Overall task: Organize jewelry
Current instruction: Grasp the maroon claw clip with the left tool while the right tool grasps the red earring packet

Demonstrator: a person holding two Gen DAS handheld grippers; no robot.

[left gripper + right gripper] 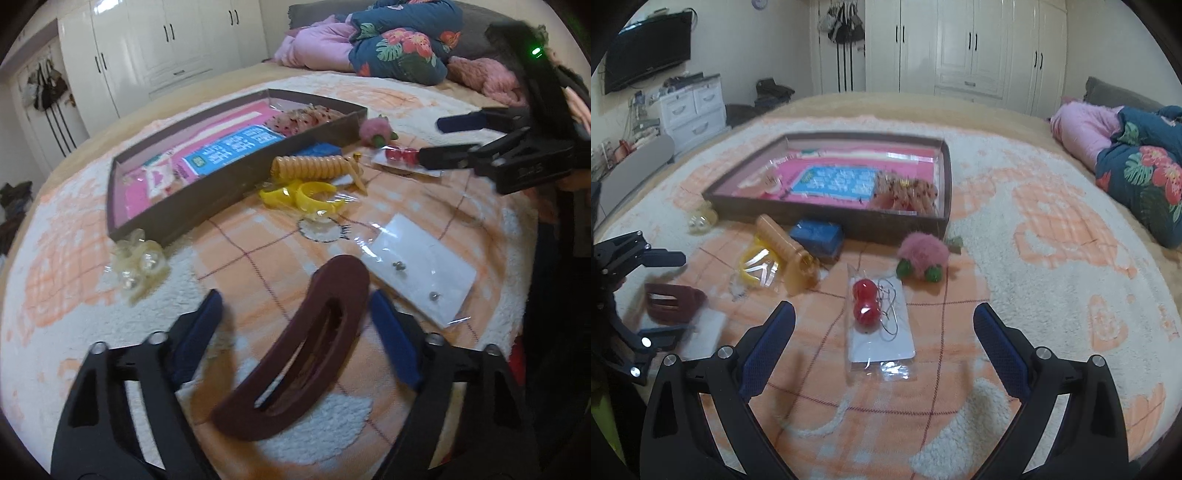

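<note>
Left wrist: your left claw (295,314) straddles the maroon curved hair clip (295,354), pads not touching. Right claw (882,332) wide open, empty, red-bead card (879,321) between fingers. Box print unreadable.

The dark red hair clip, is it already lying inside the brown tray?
No, the dark red hair clip lies on the blanket between the left gripper fingers, outside the brown tray.

You have one shallow brown tray (908,221), one maroon curved hair claw (295,354), two yellow plastic bangles (299,192), one orange spiral hair tie (310,166), two carded packets, and one pink fluffy hair tie (923,254).
</note>
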